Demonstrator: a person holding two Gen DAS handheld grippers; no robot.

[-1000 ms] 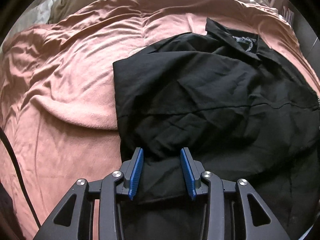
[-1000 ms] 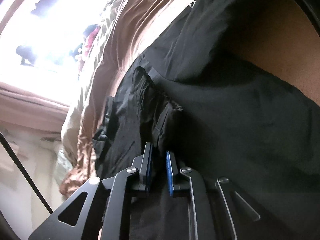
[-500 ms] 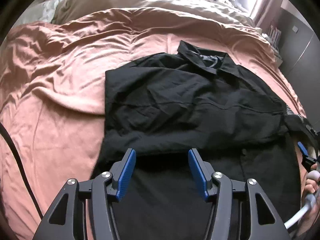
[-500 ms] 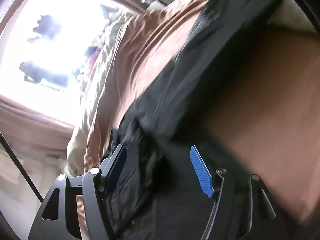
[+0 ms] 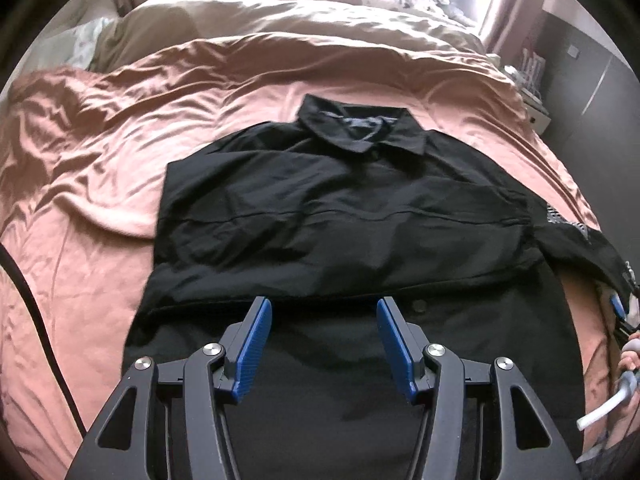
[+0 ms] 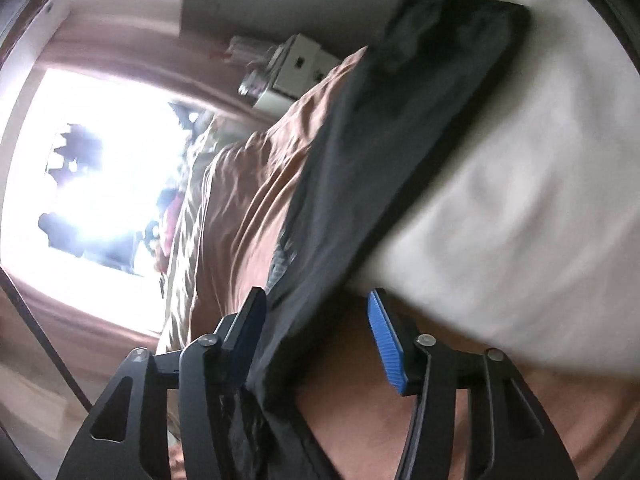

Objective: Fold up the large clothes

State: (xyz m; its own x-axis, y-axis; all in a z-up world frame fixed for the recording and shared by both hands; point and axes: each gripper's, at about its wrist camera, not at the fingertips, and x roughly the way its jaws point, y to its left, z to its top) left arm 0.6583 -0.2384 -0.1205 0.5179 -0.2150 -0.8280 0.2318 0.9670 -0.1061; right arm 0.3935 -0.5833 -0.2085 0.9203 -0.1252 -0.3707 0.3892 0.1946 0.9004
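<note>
One black shirt (image 5: 340,216) lies flat on the pink sheet (image 5: 80,208), collar (image 5: 360,128) at the far end, its left sleeve folded in across the body so the left edge runs straight. Its right sleeve (image 5: 576,240) trails off to the right, toward the right gripper.

Two grippers are in view. In the left wrist view the left gripper (image 5: 324,336) hangs over the near hem with its jaws apart and nothing between them; they have just been opening. In the right wrist view the right gripper (image 6: 316,336) also stands apart (its jaws have just been closing), with a dark fold of the shirt (image 6: 360,200) running up between them and lying against the left pad; the right pad is clear of the cloth, so it has no grip.

One beige duvet (image 5: 300,20) lies bunched beyond the sheet, with a bright window behind it. That view is blurred, so finer detail cannot be told.
</note>
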